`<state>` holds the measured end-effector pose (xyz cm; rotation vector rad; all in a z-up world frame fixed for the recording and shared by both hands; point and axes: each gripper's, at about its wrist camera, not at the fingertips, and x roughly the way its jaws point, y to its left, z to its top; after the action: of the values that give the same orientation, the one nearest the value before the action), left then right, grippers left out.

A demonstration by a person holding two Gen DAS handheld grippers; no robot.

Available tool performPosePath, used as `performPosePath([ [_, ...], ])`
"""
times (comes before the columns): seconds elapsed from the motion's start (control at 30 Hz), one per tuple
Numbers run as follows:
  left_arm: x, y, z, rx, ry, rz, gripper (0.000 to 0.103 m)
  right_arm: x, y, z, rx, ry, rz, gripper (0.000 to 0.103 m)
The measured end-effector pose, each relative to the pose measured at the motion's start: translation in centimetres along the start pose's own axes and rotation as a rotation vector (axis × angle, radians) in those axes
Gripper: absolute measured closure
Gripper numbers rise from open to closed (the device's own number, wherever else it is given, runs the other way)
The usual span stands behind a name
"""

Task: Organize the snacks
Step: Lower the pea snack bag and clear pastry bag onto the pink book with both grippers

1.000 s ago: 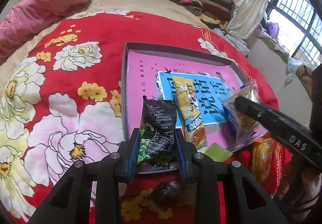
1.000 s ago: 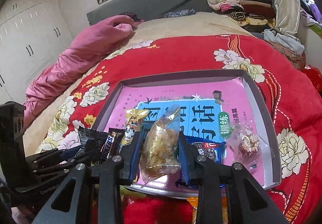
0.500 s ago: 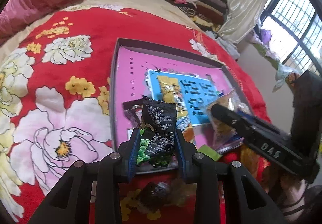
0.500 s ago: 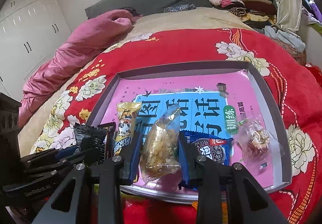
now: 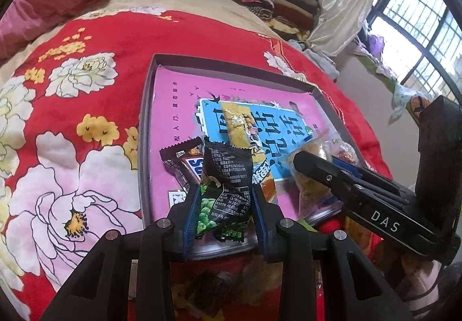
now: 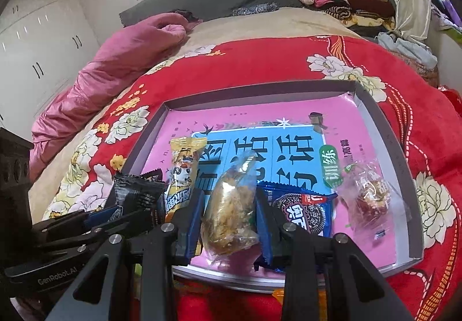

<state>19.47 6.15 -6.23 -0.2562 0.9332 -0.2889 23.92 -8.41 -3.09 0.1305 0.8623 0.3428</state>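
Left gripper [image 5: 225, 207] fingers are clamped on a black-and-green snack packet [image 5: 226, 185], held over the near edge of the tray [image 5: 145, 130]. Right gripper [image 6: 228, 218] fingers are clamped on a clear bag of golden flaky snack [image 6: 231, 205], also over the tray's near edge, just right of the left one.

In the tray: a chocolate bar [image 5: 180, 160] at the near-left, a yellow bar [image 6: 182, 171] lying lengthwise beside it, a blue cookie pack [image 6: 303, 211] and a clear candy bag [image 6: 369, 194] toward the near-right. All sit on the pink printed liner.

Risks, as I judge them:
- The two grippers are close together; the right one's finger [image 5: 323, 169] shows near the left's packet. Lowering both at once could knock them together.
- The black-and-green packet hangs over the chocolate bar and yellow bar. Released here it likely lands on top of them, not in its own slot.
- The clear bag is soft and crumbly-looking; a hard squeeze could crush the contents.
- Both packets sit at the tray's near wall; releasing early may drop them onto the red bedspread [image 5: 121, 41].
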Motion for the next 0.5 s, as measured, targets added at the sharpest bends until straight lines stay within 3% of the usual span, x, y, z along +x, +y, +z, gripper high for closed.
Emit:
performPosePath([
  [0.5,0.7,-0.6,0.7,0.022,0.005,0.002,0.068,-0.9,0.1,-0.1,-0.025,0.001,-0.033,0.068],
])
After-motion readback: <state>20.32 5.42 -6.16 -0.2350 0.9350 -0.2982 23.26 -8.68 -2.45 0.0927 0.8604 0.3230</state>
